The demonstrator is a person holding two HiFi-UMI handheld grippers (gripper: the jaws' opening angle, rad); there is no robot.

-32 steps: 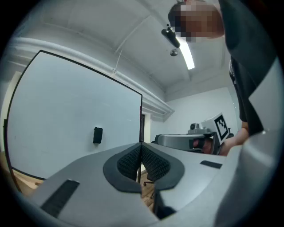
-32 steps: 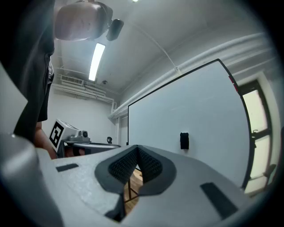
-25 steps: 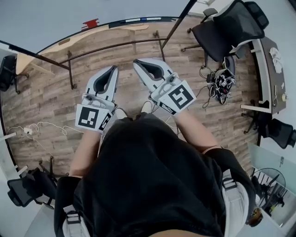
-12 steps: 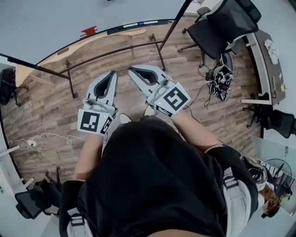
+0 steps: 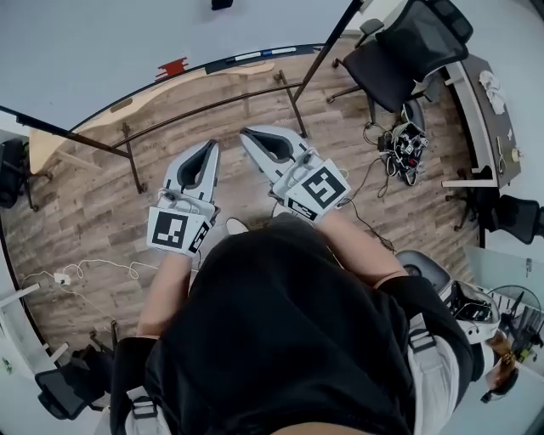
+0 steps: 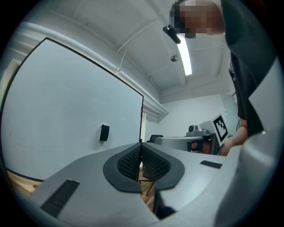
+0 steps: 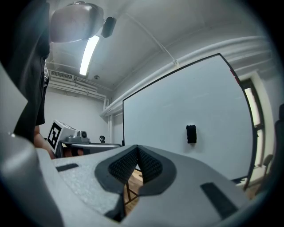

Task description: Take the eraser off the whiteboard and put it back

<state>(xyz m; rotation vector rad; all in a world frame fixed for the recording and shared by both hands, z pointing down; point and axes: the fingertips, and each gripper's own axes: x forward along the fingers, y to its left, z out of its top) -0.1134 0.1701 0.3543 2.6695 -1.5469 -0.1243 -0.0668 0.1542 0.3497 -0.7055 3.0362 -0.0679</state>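
The black eraser (image 5: 223, 4) sticks to the whiteboard (image 5: 102, 42) at the head view's top edge. In the left gripper view the eraser (image 6: 104, 132) hangs left of the jaws, well ahead. In the right gripper view the eraser (image 7: 191, 134) hangs right of the jaws. My left gripper (image 5: 209, 146) and right gripper (image 5: 246, 133) are held side by side over the wooden floor, short of the board and pointing at it. Both are shut with nothing between the pads (image 6: 133, 162) (image 7: 151, 166).
The board's tray (image 5: 246, 58) holds markers and a red object (image 5: 172, 66). The stand's black legs and crossbar (image 5: 204, 106) lie between me and the board. An office chair (image 5: 399, 51), a tangle of cables (image 5: 406, 149) and a desk (image 5: 489, 110) are at the right.
The person has stepped toward the whiteboard, and both shut grippers have come forward with them. The board fills more of the head view and the eraser has appeared at its top edge.
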